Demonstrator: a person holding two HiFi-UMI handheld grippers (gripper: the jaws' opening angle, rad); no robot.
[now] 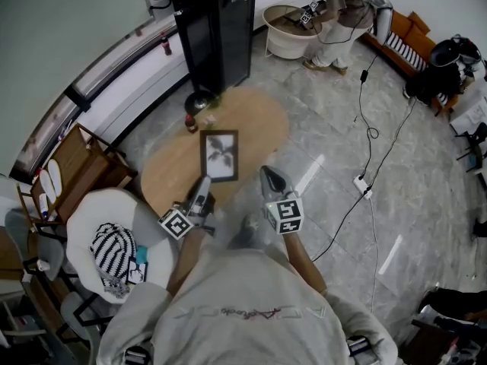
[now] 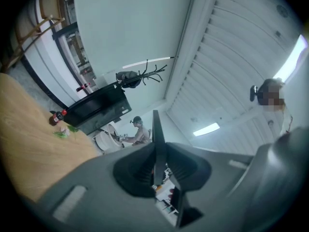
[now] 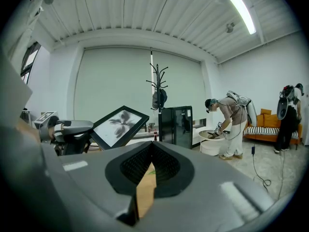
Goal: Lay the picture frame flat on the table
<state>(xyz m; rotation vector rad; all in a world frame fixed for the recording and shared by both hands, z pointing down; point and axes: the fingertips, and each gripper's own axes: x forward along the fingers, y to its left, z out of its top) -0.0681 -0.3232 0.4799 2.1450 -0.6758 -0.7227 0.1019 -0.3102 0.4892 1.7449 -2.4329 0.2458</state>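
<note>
The picture frame (image 1: 219,156), dark-edged with a leaf print on white, hangs over the round wooden table (image 1: 259,120). In the right gripper view the picture frame (image 3: 118,124) is tilted with its far end raised, clear of the tabletop. My left gripper (image 1: 204,182) is shut on its near lower edge. In the left gripper view the frame (image 2: 157,134) shows edge-on as a thin dark strip between the jaws of the left gripper (image 2: 158,151). My right gripper (image 1: 268,175) stays to the right of the frame, apart from it. Its jaws meet with nothing between them (image 3: 151,151).
A red-capped bottle (image 1: 191,122) and a dark round object (image 1: 199,101) stand at the table's far edge, before a black cabinet (image 1: 215,29). A white chair (image 1: 91,219) holding a striped thing sits on the left. A person (image 1: 342,10) bends over a white stand far off. Cables and a power strip (image 1: 362,185) lie on the floor to the right.
</note>
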